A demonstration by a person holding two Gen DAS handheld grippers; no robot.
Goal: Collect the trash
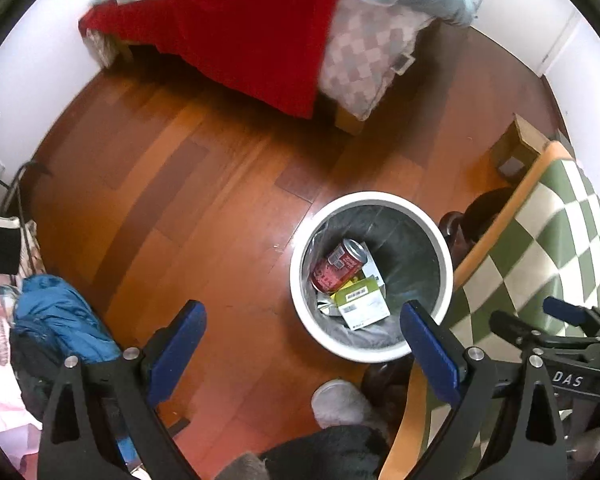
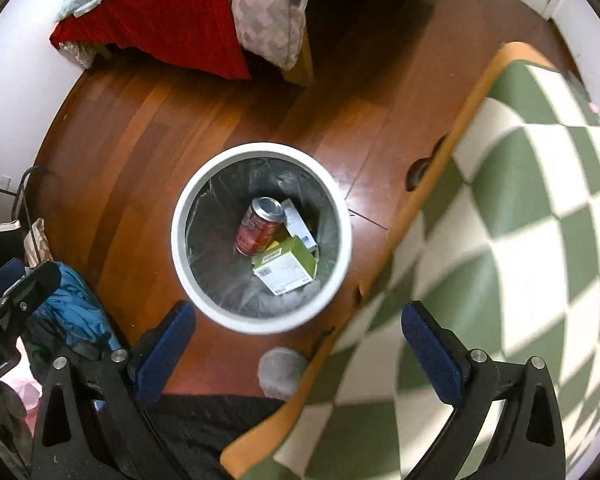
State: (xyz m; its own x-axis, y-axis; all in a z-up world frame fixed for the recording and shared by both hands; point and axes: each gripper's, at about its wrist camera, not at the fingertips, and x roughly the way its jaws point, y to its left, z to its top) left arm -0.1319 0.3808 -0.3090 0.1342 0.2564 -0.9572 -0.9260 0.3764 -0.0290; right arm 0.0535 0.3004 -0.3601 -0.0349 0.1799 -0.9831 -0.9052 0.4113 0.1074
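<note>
Both your left gripper (image 1: 302, 350) and right gripper (image 2: 298, 350) hang wide open and empty above the white bin (image 2: 180, 216), since the red can (image 2: 258, 226) and boxes (image 2: 288, 268) already lie inside.

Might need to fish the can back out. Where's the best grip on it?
Grip the red can across its round body, near the silver top end, coming straight down through the mouth of the white bin. It lies tilted, top up, and its lower end rests against the green box, so that end is crowded.
</note>
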